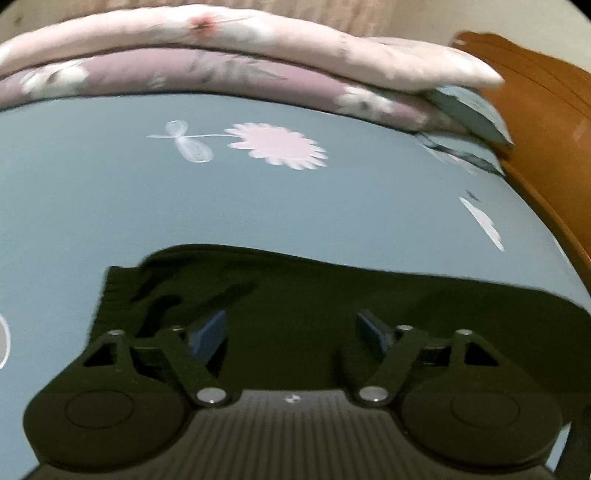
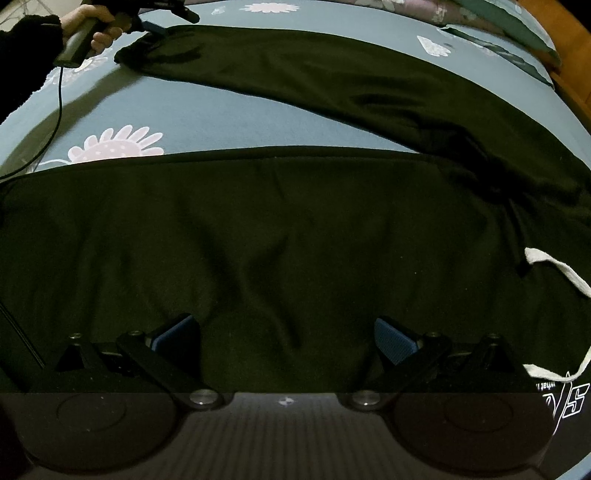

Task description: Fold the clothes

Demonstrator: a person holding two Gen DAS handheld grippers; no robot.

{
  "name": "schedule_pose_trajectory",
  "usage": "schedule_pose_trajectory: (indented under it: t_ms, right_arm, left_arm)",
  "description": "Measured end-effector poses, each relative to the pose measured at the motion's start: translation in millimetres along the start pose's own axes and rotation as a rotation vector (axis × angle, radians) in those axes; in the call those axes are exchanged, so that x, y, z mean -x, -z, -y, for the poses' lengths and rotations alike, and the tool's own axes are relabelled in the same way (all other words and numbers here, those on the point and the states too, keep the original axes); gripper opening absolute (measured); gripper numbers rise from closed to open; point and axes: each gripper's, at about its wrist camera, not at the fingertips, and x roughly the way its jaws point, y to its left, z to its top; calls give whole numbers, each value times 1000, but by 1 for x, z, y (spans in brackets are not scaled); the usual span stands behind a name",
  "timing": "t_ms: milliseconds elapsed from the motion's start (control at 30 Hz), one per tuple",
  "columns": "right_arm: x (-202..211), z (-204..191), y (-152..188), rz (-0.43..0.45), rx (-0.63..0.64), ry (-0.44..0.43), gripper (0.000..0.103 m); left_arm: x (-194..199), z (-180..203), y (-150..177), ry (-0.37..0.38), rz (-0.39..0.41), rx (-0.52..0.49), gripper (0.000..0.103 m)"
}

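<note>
Left wrist view, garment: a black knitted pair of trousers (image 1: 332,295) lies flat on the blue-grey flower-printed bed sheet (image 1: 110,206); the ribbed cuff (image 1: 118,295) of one leg sits at the left of the cloth, towards the folded pink floral quilt (image 1: 221,48) along the far edge of the bed.
Left wrist view, left gripper (image 1: 291,332): jaws stand well apart, blue pads (image 1: 207,332) over the leg near its cuff; nothing is pinched between them, and whether the tips touch the cloth I cannot tell.
Left wrist view, step: judged to be taking the leg end for a fold. Pinch both layers of the hem together, close to the cuff, so that the leg lifts straight.
Right wrist view, garment: the second leg (image 2: 258,240) fills the middle of the view; the first leg runs aslant towards the far left corner, and the two meet at the waist on the right, where a white drawstring (image 2: 554,269) lies loose.
Right wrist view, right gripper (image 2: 288,339): jaws wide, pads just above or on the near leg, holding nothing.
Right wrist view, far hand (image 2: 96,29): it holds the left gripper at the first leg's cuff.
Right wrist view, advice: bring the far leg over the near one edge to edge, and keep the drawstring tucked in.
</note>
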Motion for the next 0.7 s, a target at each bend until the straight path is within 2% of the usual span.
schedule_pose_trajectory:
  t_ms: [133, 267, 367, 500, 600, 700]
  right_arm:
    - [0, 0, 0, -2, -2, 2, 103]
    - [0, 0, 1, 2, -3, 0, 103]
    - [0, 1, 1, 1, -3, -2, 103]
    - [1, 2, 1, 4, -9, -2, 103]
    - [5, 5, 0, 15, -51, 13, 103]
    - [16, 20, 2, 50, -120, 25, 103]
  left_arm:
    - [-8, 14, 9, 8, -24, -42, 71]
    - [-18, 21, 18, -53, -37, -103, 71]
    - [-17, 23, 19, -69, -39, -105, 71]
    - [-2, 35, 21, -58, -1, -127, 72]
    - [13, 56, 25, -54, 54, -220, 72]
    - [21, 78, 27, -31, 50, -274, 72]
